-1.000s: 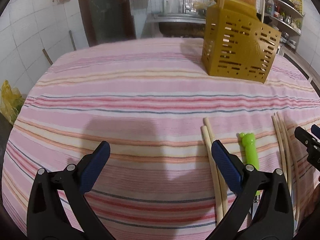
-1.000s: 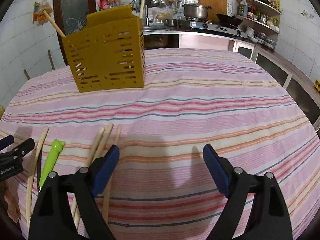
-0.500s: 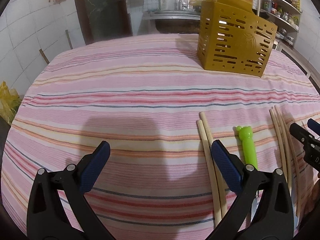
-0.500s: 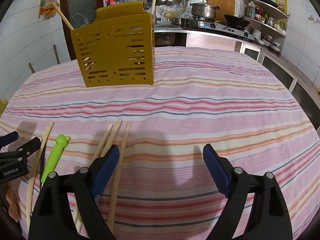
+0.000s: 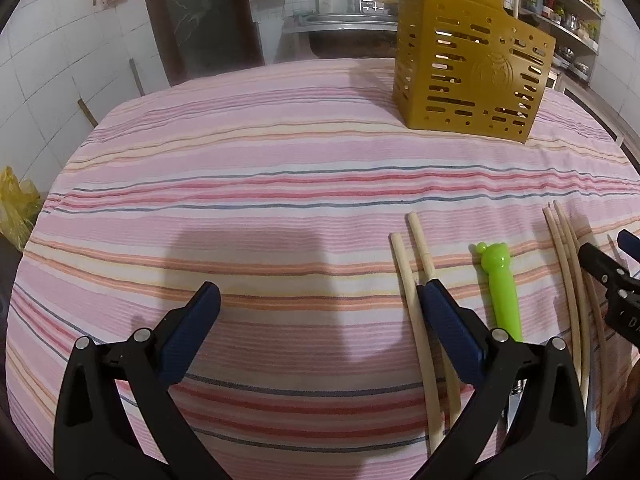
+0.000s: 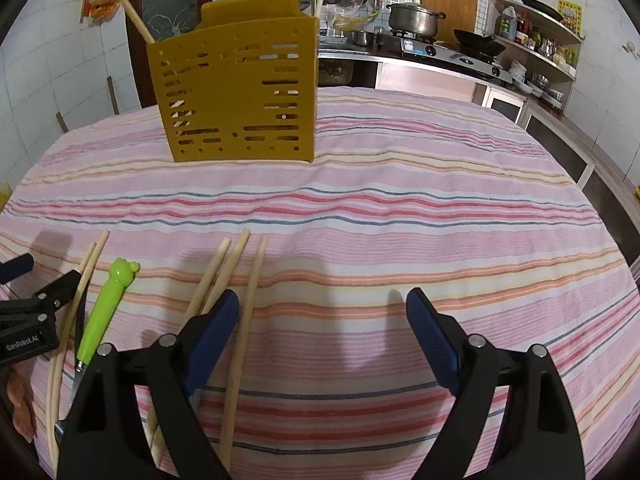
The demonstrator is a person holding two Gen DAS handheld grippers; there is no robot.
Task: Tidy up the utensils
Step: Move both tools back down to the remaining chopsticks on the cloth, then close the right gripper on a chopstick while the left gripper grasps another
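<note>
A mustard-yellow slotted utensil holder [image 5: 468, 76] [image 6: 240, 92] stands on the far side of the striped tablecloth, with two chopsticks sticking out of it [image 6: 136, 20]. Loose wooden chopsticks lie near the front edge: a pair [image 5: 412, 280] [image 6: 76, 300] and a group of three [image 5: 568, 280] [image 6: 240, 280]. A green-handled utensil [image 5: 500, 284] [image 6: 106, 308] lies between them. My left gripper [image 5: 318, 312] is open and empty, low over the cloth, its right finger beside the pair. My right gripper [image 6: 322, 316] is open and empty, its left finger over the group of three.
The round table's cloth [image 5: 260, 184] falls away at the edges. Behind are a tiled wall, a dark door [image 5: 200, 12], a sink, and a stove with a pot [image 6: 414, 20] and shelves at the right. A yellow bag [image 5: 16, 208] sits at the floor, left.
Both grippers have moved forward a little toward the holder, which looks larger and closer. Both stay open and empty. The utensils on the cloth have not moved.
</note>
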